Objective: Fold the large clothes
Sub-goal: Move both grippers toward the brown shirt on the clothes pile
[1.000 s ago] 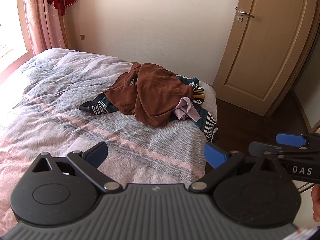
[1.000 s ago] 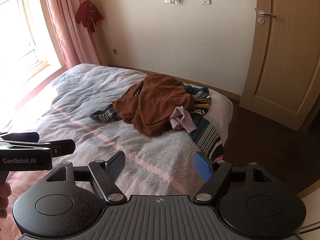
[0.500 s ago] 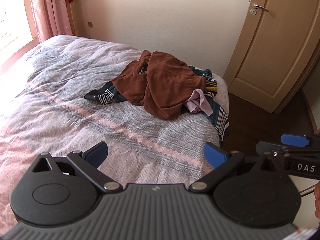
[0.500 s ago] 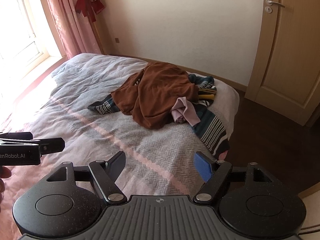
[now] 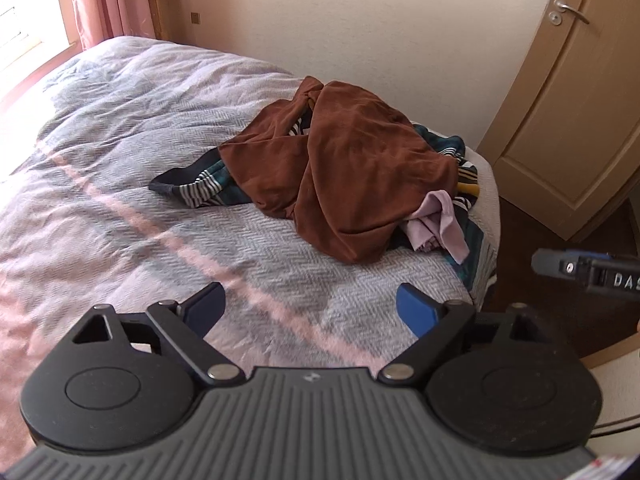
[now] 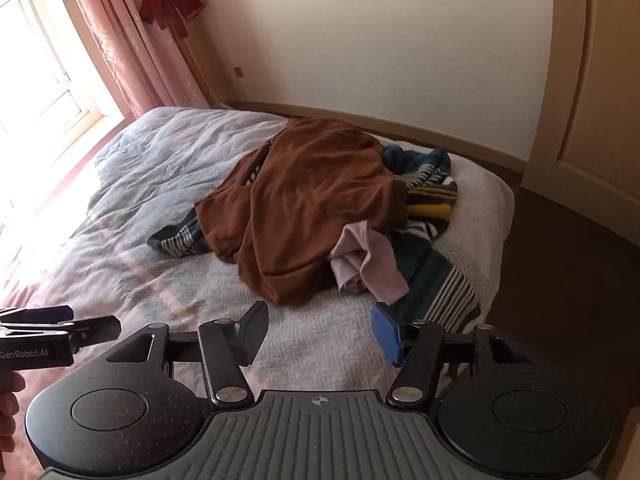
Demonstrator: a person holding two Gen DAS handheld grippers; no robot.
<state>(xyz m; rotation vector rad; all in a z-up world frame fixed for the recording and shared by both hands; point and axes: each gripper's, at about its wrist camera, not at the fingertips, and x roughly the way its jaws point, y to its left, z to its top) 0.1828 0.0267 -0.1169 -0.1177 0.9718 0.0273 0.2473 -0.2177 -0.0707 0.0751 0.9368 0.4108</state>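
We hold both tongs wide and empty: left gripper (image 5: 310, 306), right gripper (image 6: 320, 334). The brown garment (image 6: 312, 204) lies heaped dead ahead on the bed (image 6: 168, 280) (right nearer), long axis running away from us.

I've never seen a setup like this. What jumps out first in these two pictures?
A heap of clothes near the bed's far corner by the door: a brown garment draped over a striped one, with a small pink piece at its near edge. In front, the left gripper and right gripper hang above the bedspread, both open and empty, short of the pile.
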